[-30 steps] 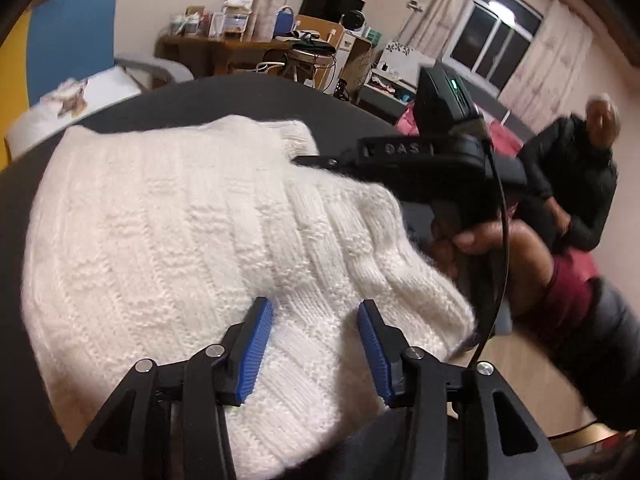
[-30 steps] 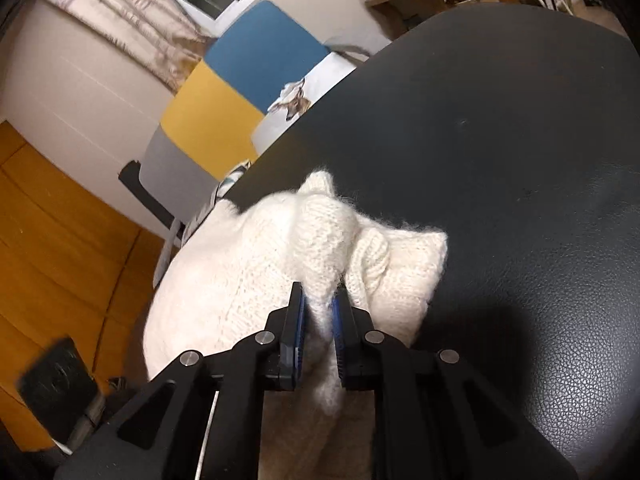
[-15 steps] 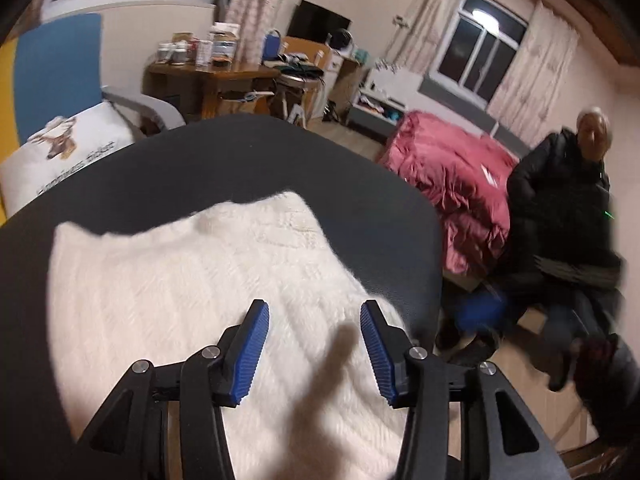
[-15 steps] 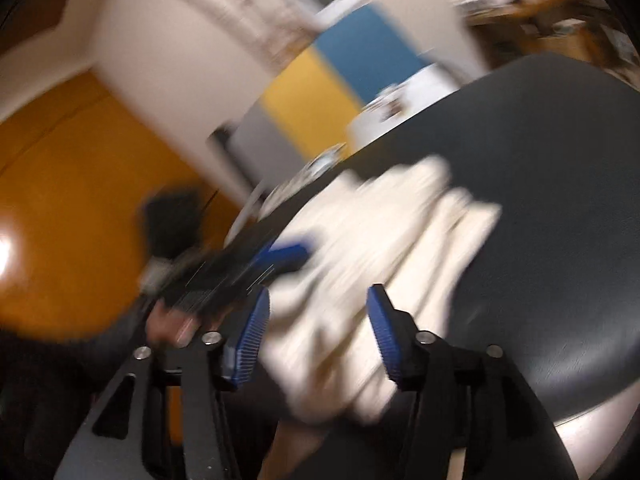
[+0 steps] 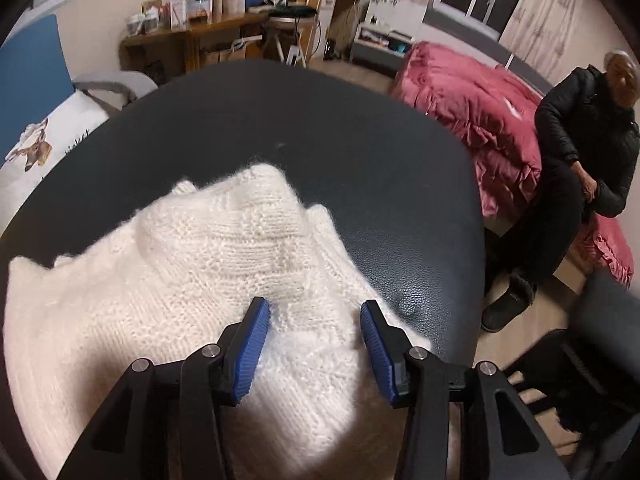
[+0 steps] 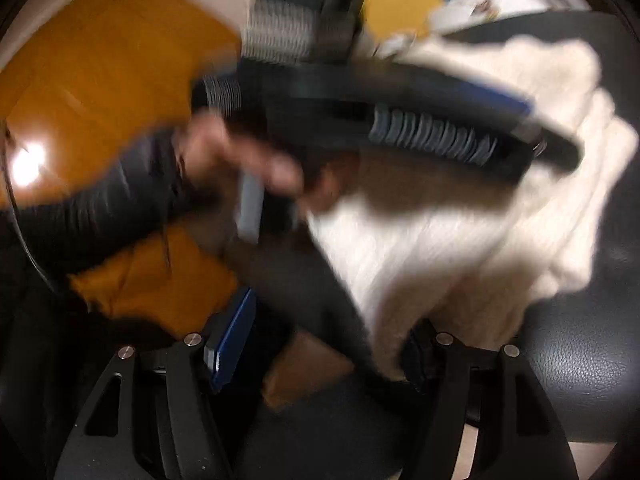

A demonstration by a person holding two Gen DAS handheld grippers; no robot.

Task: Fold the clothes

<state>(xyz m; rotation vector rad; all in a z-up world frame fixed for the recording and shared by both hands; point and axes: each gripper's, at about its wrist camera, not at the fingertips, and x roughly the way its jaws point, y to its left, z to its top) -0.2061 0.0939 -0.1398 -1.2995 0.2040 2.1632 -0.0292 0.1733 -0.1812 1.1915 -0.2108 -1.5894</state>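
One white knitted sweater [image 5: 208, 280] lies bunched in thick folds on the black leather-look tabletop [image 5: 360, 152], toward the near-left part of the surface, with its upper folded edge humped up and a narrower ribbed strip running down its right side. In the right wrist view the same sweater [image 6: 500, 216] is blurred but plainly rests on the dark surface [image 6: 580, 360], reaching down to the right finger of that gripper.

Above the sweater's near edge hangs the left gripper [image 5: 314, 344], its blue-padded jaws standing well apart with only knit showing between them; the pads do not press on the cloth. The right gripper [image 6: 320, 360] has just been opening its jaws, and they now stand wide; its left blue pad [image 6: 232, 344] is clear of the cloth, while the right finger is partly hidden behind the sweater's edge, so whether it touches I cannot tell. Nothing is clamped between them.

Across the right wrist view, the left gripper's body [image 6: 400, 120] shows as a dark blur over the sweater, held by a hand [image 6: 240, 164] in a dark sleeve.

Beyond the table a red quilted bed [image 5: 480, 120] stands at the right, with a person in a black jacket [image 5: 580, 152] seated on it. A cluttered wooden desk [image 5: 192, 36] lines the far wall.
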